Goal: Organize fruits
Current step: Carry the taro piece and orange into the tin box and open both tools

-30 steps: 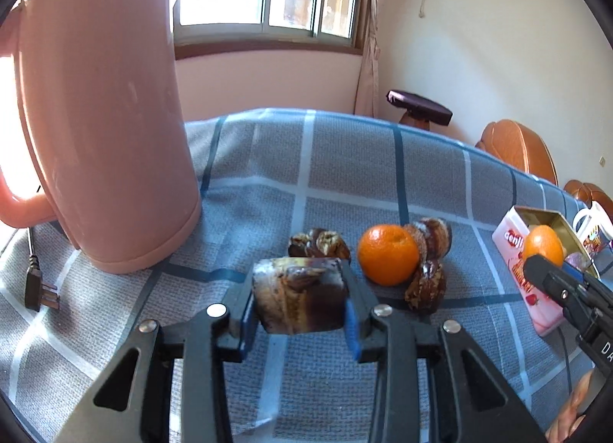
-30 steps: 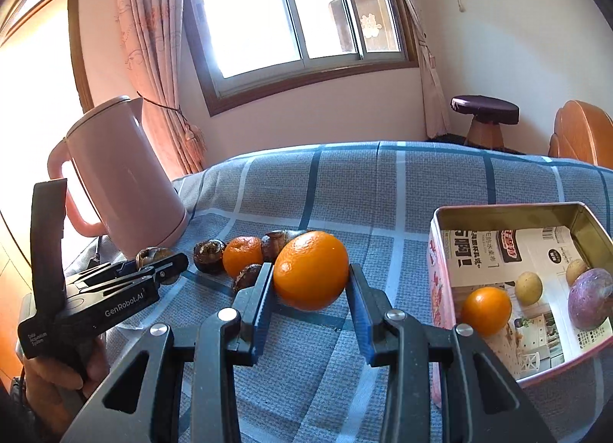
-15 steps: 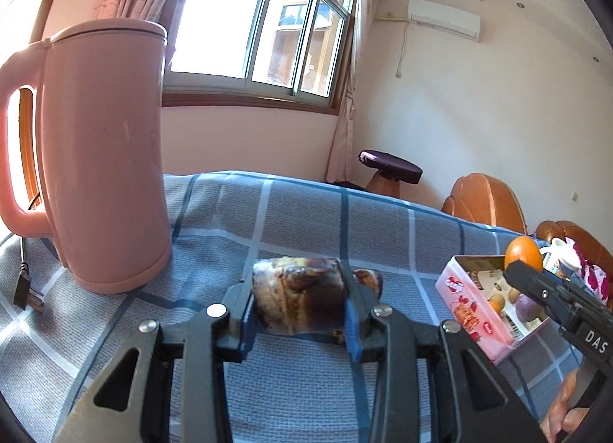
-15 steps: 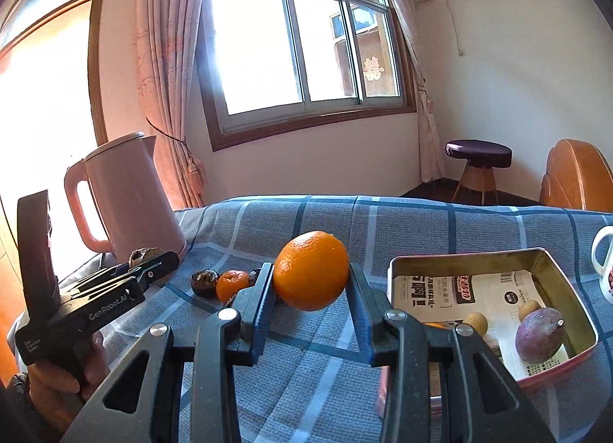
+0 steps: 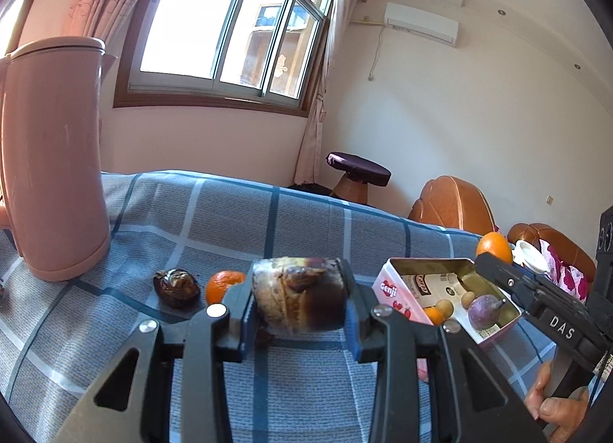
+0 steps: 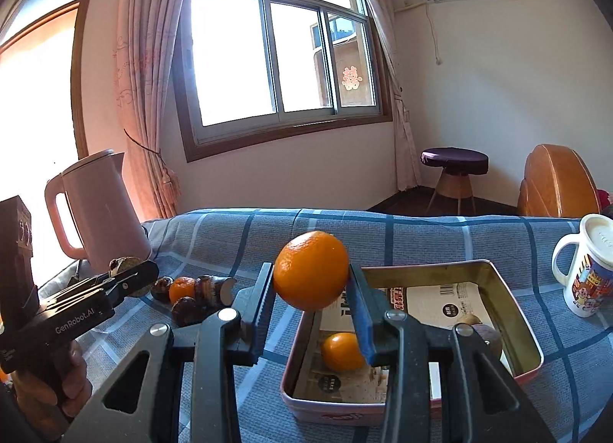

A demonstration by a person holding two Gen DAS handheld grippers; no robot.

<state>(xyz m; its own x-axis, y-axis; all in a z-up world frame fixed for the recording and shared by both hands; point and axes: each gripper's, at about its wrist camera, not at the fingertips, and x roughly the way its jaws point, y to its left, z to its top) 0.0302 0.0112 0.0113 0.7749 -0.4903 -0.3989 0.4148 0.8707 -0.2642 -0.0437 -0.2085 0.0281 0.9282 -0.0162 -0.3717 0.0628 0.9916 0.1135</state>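
While a second ago both loads hung over the loose fruit, the right gripper (image 6: 311,303), clamped on an orange (image 6: 311,270), now sits above the tin (image 6: 513,291), the left gripper (image 5: 299,314), gripping a brown fruit (image 5: 300,299), just beside it—drop-off looks next.

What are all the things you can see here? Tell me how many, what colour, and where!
kettle: one, pink, far left on the cloth
tablecloth: one, blue-grey checked, over the table
tin: one, pink outside, on the right
orange: one, held above the tin's near edge
dark brown fruit: one, held above the cloth
loose fruit: small orange one among several dark ones, near the kettle
fruit in tin: one orange, one purple, a few small yellowish
mug: one, white, printed, far right
stool: one, purple seat
right gripper: black, shut on orange
left gripper: black, shut on dark brown fruit
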